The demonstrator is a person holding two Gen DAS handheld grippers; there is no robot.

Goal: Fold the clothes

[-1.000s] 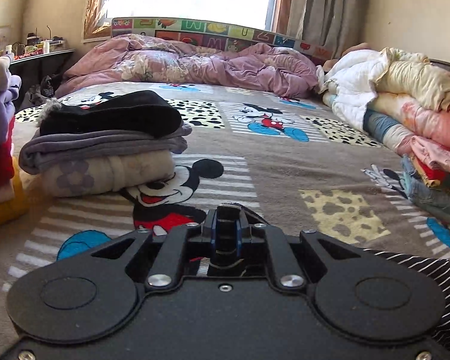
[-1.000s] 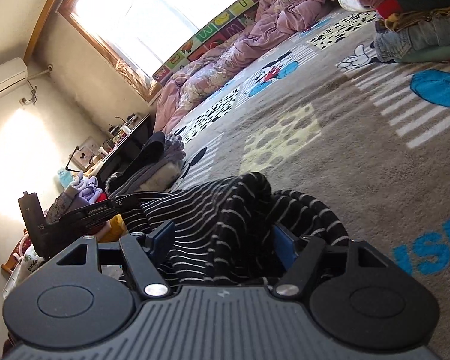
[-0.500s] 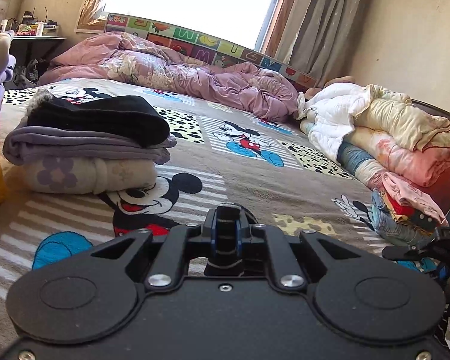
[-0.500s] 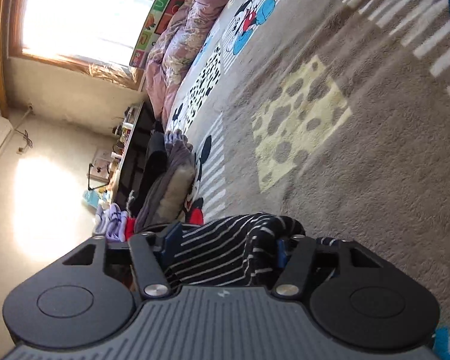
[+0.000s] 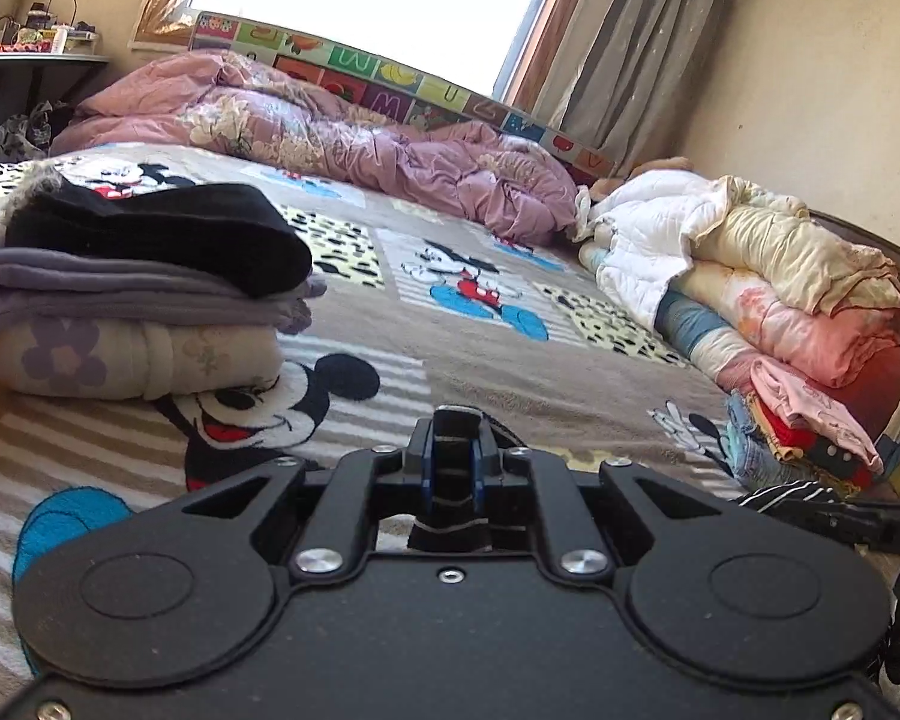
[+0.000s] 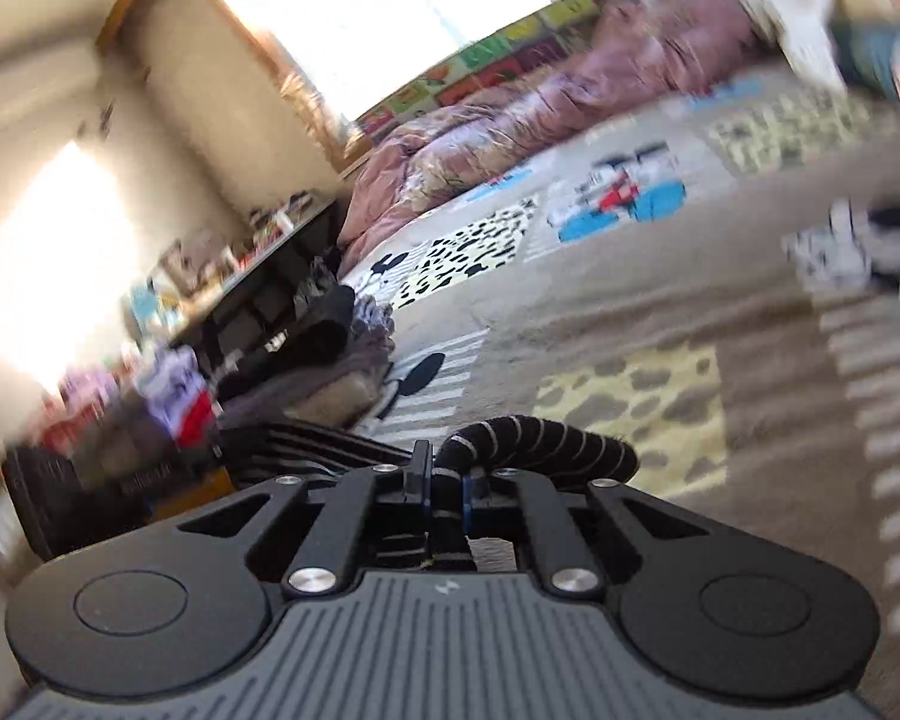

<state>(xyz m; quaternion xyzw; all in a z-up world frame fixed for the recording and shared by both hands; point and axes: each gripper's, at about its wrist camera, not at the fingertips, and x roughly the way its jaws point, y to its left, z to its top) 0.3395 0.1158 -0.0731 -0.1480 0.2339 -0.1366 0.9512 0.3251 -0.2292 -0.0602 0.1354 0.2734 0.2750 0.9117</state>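
The left gripper (image 5: 455, 450) is pressed tight on a fold of the black garment with thin white stripes (image 5: 450, 516). The right gripper (image 6: 447, 480) is closing, and its jaws already pinch the same striped cloth (image 6: 540, 444), which bulges out in a roll just past the tips. More of that cloth stretches away to the left of the right gripper, toward the other tool.

Both grippers hang low over the soft brown cartoon-mouse blanket (image 5: 510, 372) that covers the bed. On the blanket, left of the left gripper, sits a pile of folded clothes (image 5: 132, 300): a black one on top, a grey one under it, and a cream one with purple flowers at the bottom. On the right side of the blanket lies a heap of rolled quilts and loose clothes (image 5: 780, 300). At the far end of the blanket is a crumpled pink quilt (image 5: 360, 150), under a bright window (image 5: 378, 0) with a grey curtain (image 5: 624, 42). A dark desk with small things on it (image 5: 36, 54) stands beyond the blanket's far left corner.

The right wrist view is blurry.
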